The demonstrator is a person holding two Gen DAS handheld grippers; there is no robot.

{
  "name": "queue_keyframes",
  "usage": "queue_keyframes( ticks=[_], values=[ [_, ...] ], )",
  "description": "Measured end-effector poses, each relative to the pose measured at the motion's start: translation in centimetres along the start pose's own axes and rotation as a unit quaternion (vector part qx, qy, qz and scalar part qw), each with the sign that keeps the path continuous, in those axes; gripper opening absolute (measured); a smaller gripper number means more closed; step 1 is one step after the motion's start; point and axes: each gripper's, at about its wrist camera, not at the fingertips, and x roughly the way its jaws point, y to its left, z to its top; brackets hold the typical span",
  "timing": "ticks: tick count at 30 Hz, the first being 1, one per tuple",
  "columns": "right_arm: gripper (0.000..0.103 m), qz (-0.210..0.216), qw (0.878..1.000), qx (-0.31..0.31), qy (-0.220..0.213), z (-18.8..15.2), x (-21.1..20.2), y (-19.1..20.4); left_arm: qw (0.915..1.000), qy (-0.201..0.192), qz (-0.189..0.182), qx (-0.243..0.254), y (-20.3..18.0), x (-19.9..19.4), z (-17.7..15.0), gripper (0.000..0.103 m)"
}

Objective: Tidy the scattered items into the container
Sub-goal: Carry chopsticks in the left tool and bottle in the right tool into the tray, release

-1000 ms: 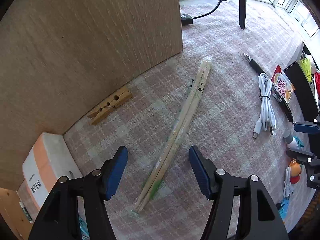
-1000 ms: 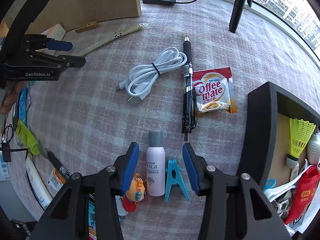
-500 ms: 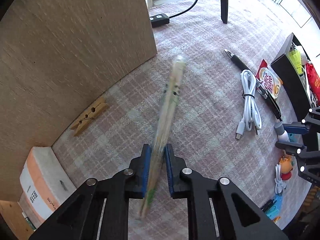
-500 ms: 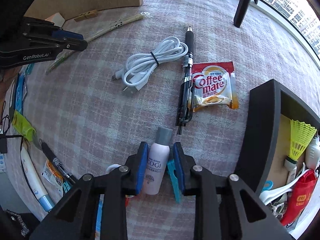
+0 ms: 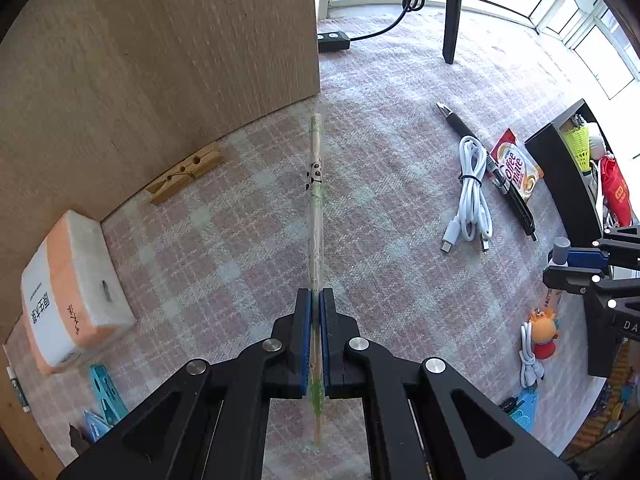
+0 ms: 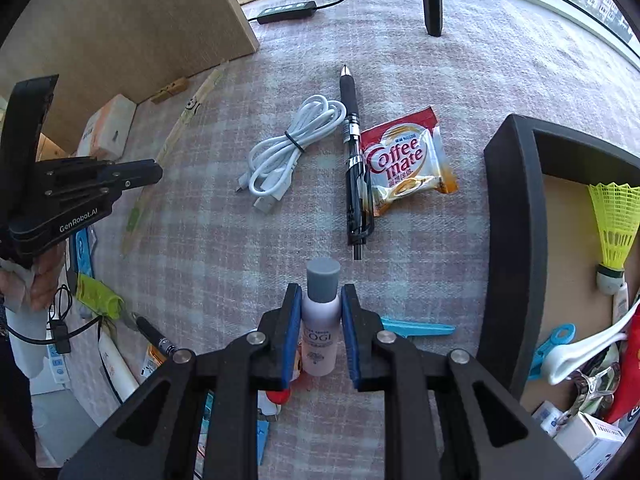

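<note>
My left gripper (image 5: pixel 315 300) is shut on a pair of wrapped wooden chopsticks (image 5: pixel 316 184), which stick straight out ahead above the checked cloth. In the right wrist view the same gripper (image 6: pixel 156 172) sits at the left with the chopsticks (image 6: pixel 188 112) slanting past it. My right gripper (image 6: pixel 320 296) is shut on a pale pink spray bottle (image 6: pixel 320 320) with a grey cap, pads pressing on both sides. The black container (image 6: pixel 512 208) stands to the right, holding a yellow shuttlecock (image 6: pixel 616 224) and several other items.
On the cloth lie a coiled white cable (image 6: pixel 288 152), a black pen (image 6: pixel 354 160), a Coffee mate sachet (image 6: pixel 404 160) and a blue clip (image 6: pixel 416 328). A wooden clothespin (image 5: pixel 186 174) and a tissue pack (image 5: pixel 68 292) lie by the upright wooden board (image 5: pixel 160 40).
Both grippers went from open to shut. The left one closed on the chopsticks and raised them off the cloth. The right one closed on the spray bottle, which now points straight ahead.
</note>
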Motion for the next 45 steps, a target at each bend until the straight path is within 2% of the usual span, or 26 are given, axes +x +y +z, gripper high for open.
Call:
queue_keyframes(
  ticks=[7,13,15,17,21,23,28,36,41,42,43,44,45],
  values=[
    [0.02,0.005,0.999,0.016,-0.031,-0.3,-2.0,0.6,0.9994,-0.027,-0.013,-0.015,0.0,-2.2,-0.9,0.004],
    [0.02,0.006,0.998,0.031,-0.056,-1.0,-4.5,0.3,0.9984,-0.048,-0.03,-0.001,-2.2,-4.7,-0.9,0.004],
    [0.02,0.003,0.997,0.037,-0.067,-1.6,-6.1,-0.9,0.9977,-0.056,-0.038,0.005,-4.4,-5.5,-1.8,0.004],
    [0.02,-0.003,0.996,0.045,-0.079,-2.2,-7.5,-1.9,0.9967,-0.064,-0.046,0.019,-6.8,-5.7,0.9,0.004],
    [0.02,-0.014,0.993,0.066,-0.101,-3.5,-10.3,-4.4,0.9936,-0.079,-0.065,0.048,-8.3,-7.4,1.2,0.004],
    [0.02,-0.023,0.99,0.08,-0.111,-4.1,-11.5,-5.9,0.9921,-0.081,-0.075,0.059,-10.3,-8.9,1.9,0.004],
    [0.02,-0.036,0.983,0.119,-0.134,-5.7,-13.7,-9.9,0.9867,-0.086,-0.096,0.099,-16.3,-9.8,3.1,0.004],
    [0.02,-0.069,0.964,0.193,-0.171,-9.4,-17.9,-16.7,0.9772,-0.086,-0.148,0.125,-25.4,-9.6,5.0,0.004],
    [0.02,-0.091,0.951,0.231,-0.187,-11.7,-19.1,-19.8,0.9722,-0.095,-0.165,0.136,-30.4,-9.7,5.8,0.004],
    [0.02,-0.098,0.948,0.235,-0.191,-12.0,-19.3,-20.3,0.9716,-0.095,-0.171,0.134,-31.1,-9.6,6.0,0.011],
    [0.02,-0.101,0.945,0.238,-0.198,-12.3,-19.5,-20.7,0.9725,-0.091,-0.168,0.132,-31.8,-9.5,6.2,0.032],
    [0.026,-0.104,0.943,0.244,-0.203,-12.6,-19.6,-21.1,0.9738,-0.092,-0.163,0.13,-32.3,-9.4,6.4,0.043],
    [0.041,-0.111,0.939,0.253,-0.202,-12.9,-19.7,-21.5,0.9737,-0.101,-0.159,0.128,-32.7,-9.5,6.4,0.049]
  ],
)
